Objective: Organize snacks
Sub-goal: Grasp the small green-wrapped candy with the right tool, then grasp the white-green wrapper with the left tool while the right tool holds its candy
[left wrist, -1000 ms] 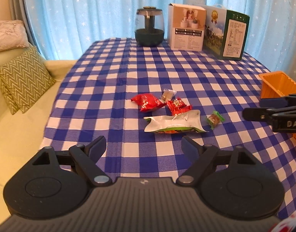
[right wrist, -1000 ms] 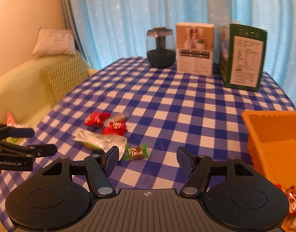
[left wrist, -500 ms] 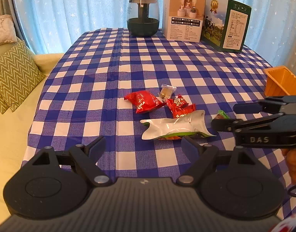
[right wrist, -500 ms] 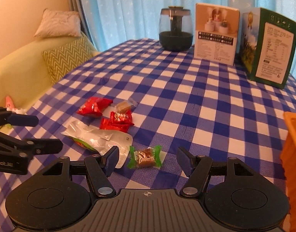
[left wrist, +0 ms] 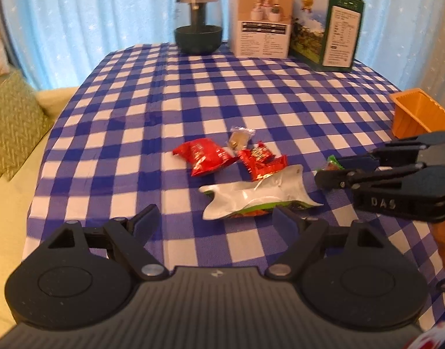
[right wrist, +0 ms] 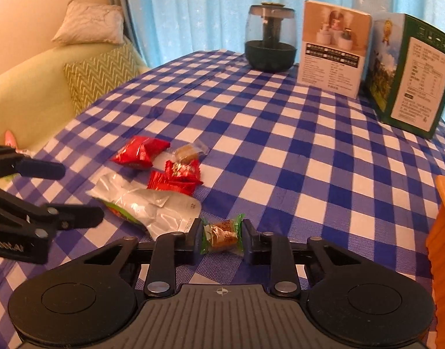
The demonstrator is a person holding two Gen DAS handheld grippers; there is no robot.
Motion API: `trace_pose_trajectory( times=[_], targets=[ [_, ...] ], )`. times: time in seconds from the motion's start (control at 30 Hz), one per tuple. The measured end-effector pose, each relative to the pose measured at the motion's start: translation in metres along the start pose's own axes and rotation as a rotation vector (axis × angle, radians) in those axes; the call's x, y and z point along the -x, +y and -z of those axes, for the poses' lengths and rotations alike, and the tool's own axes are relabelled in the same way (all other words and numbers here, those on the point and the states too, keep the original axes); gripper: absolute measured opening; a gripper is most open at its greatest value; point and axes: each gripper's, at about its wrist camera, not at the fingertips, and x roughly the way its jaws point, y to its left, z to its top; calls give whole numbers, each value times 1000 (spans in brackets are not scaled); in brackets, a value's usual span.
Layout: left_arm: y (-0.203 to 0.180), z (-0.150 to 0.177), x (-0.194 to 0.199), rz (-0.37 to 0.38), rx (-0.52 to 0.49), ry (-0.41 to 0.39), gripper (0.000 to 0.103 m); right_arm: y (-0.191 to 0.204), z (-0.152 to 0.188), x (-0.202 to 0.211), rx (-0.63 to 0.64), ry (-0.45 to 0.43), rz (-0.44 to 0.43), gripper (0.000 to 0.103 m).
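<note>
Snacks lie clustered toward the near edge of the checked tablecloth point(right wrist: 280, 133): a red packet point(right wrist: 139, 151), a small brown candy point(right wrist: 190, 151), two red candies point(right wrist: 177, 176) and a white pouch point(right wrist: 146, 206). The right gripper point(right wrist: 221, 237) has its fingers pressed against both ends of a green-wrapped candy point(right wrist: 222, 234), which seems to rest on the cloth just beside the pouch. The left gripper point(left wrist: 213, 221) hovers spread wide and empty before the pouch point(left wrist: 257, 196). An orange bin point(left wrist: 417, 116) sits at the right edge; boxes point(right wrist: 332, 49) and a dark jar point(right wrist: 270, 40) stand along the far edge.
</note>
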Motion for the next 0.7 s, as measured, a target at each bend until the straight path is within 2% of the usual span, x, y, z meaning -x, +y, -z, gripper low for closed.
trace_pose_trajectory(
  times=[0.13,0.3,0.43,0.53,0.6,0.67,0.7],
  targets=[
    [-9,-3,-9,20,-86,-20,83,-11,-3,7,-57,-8,3,28],
    [-27,-6,-22,46,-244,-37,80,-24,-3,13,-103,-13,21,28],
    [-38,-7,-32,98,-344,-25,68,-34,-1,13,-131,4,35,28],
    [-41,-8,-37,148,-360,-3,65,-39,-1,15,-147,7,33,28],
    [-42,-9,-40,153,-362,27,56,-41,-1,16,-151,3,32,28],
    [-44,-9,-40,170,-353,50,42,-42,-2,17,-157,0,31,28],
    [-45,-10,-39,168,-349,60,41,-42,-2,18,-162,-2,31,28]
  ],
)
